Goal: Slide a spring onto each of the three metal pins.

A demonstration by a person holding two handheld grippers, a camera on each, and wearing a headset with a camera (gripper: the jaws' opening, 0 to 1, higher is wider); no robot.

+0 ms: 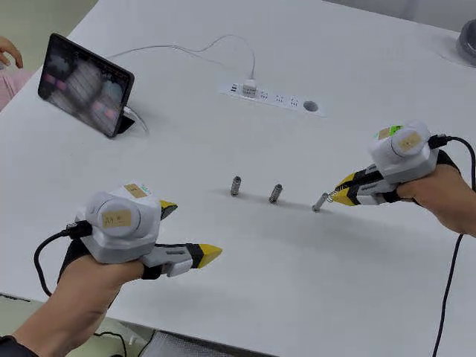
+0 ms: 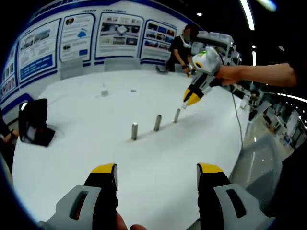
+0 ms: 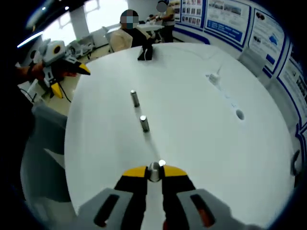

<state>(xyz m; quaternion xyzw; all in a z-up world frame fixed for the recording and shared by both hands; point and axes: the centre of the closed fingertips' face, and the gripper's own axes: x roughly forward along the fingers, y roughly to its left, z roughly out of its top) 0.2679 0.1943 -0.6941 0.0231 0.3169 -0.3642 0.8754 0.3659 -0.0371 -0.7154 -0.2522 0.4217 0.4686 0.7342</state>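
Note:
Three short metal pins stand in a row mid-table: the left pin (image 1: pixel 236 186), the middle pin (image 1: pixel 275 193) and the right pin (image 1: pixel 320 201). The left and middle pins look ribbed, like coils around them. My right gripper (image 1: pixel 335 198) sits at the right pin, its yellow-tipped jaws shut on a small silvery spring (image 3: pixel 154 171) right at that pin's top. In the right gripper view the other two pins (image 3: pixel 144 123) (image 3: pixel 135 97) line up beyond. My left gripper (image 1: pixel 190 229) hovers near the table's front left, open and empty, facing the pin row (image 2: pixel 157 122).
A tablet (image 1: pixel 85 83) on a stand sits at the back left, its cable running to a white power strip (image 1: pixel 264 95) beside a round cable hole (image 1: pixel 311 106). A hand (image 1: pixel 9 50) rests at the far left edge. People stand beyond the table (image 3: pixel 125 33).

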